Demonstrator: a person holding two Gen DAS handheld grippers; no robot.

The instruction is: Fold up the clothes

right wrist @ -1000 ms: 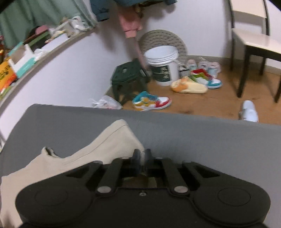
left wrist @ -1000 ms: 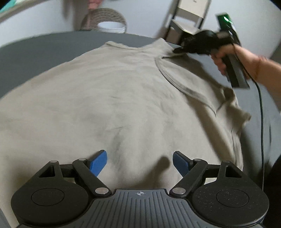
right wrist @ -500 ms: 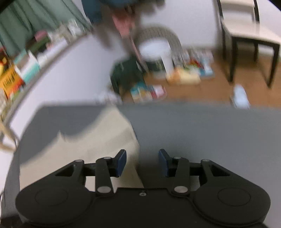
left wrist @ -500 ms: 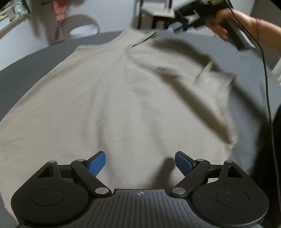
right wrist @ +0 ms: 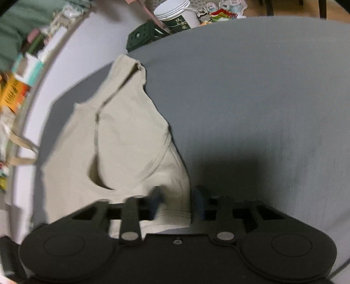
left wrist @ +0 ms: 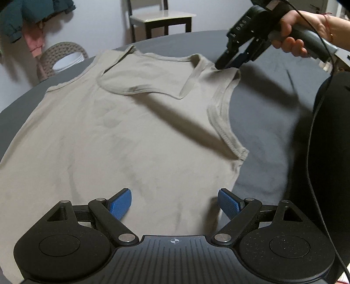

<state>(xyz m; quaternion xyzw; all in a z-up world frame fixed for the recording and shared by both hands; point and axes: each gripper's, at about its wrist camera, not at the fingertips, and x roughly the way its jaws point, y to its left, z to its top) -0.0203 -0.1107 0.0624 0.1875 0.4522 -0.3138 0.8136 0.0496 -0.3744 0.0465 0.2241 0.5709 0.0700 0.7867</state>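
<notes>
A beige tank top (left wrist: 131, 131) lies spread flat on the grey table (left wrist: 273, 109), neck away from me. My left gripper (left wrist: 175, 202) is open low over the hem, its blue pads (left wrist: 120, 203) apart with nothing between them. A hand (left wrist: 293, 41) holds my right gripper (left wrist: 227, 62) at the far right shoulder strap. In the right wrist view the tank top (right wrist: 131, 142) runs off to the left, and the right gripper (right wrist: 177, 201) is open with that strap lying between its blurred fingers.
A person's dark clothing (left wrist: 332, 153) and a black cable (left wrist: 310, 174) are at the table's right edge. Beyond the table stand a chair (left wrist: 161, 19), a wicker piece (left wrist: 61, 54), a white bucket (right wrist: 175, 13) and a green stool (right wrist: 144, 37).
My right gripper was shut on the top's shoulder, then opened and dropped down over the strap. The top now lies flatter. The left gripper stayed open and shifted its view rightward.
</notes>
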